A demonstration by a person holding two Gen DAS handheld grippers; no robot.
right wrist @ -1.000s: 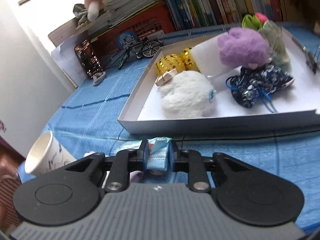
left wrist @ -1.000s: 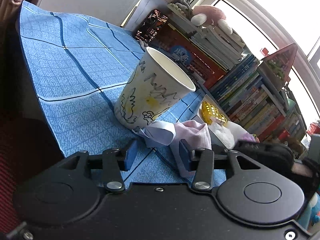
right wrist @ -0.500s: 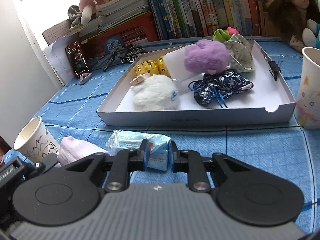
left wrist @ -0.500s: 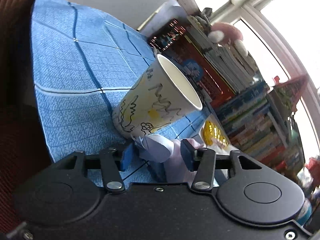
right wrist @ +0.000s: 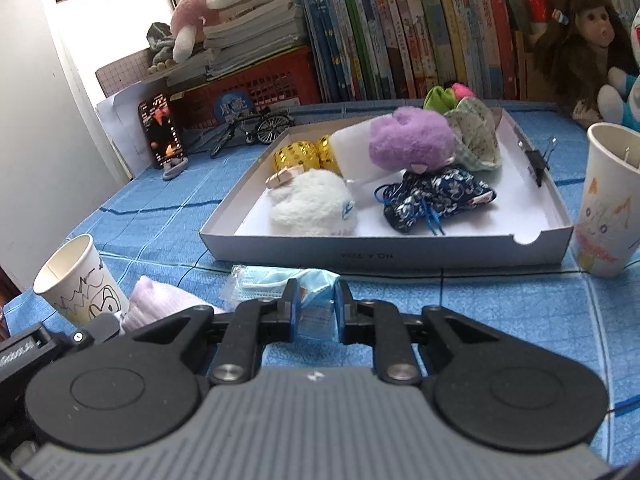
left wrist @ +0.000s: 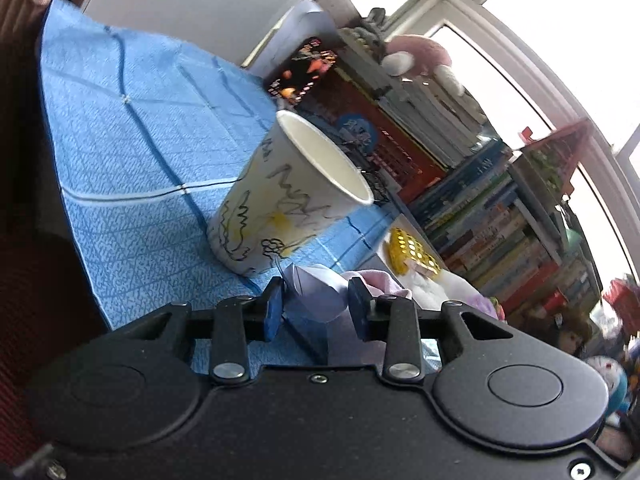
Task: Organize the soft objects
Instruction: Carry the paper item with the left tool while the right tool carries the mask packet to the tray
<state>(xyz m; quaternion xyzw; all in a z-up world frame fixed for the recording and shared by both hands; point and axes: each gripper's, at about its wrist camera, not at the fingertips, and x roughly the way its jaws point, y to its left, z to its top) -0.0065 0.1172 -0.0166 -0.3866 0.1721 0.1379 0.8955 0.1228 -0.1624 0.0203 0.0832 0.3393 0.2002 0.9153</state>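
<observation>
Left wrist view, left gripper (left wrist: 314, 307) fingers closing on lilac cloth (left wrist: 316, 294), half hidden; right gripper (right wrist: 316, 306) pinching mask packet (right wrist: 280, 280).

Daylight floods through the window (left wrist: 560, 20) at two o'clock, blown out white. Strong fisheye bend at every edge. Left wrist view is softly blurred; right wrist view sharper, with even light on the surface (right wrist: 500, 312).
</observation>
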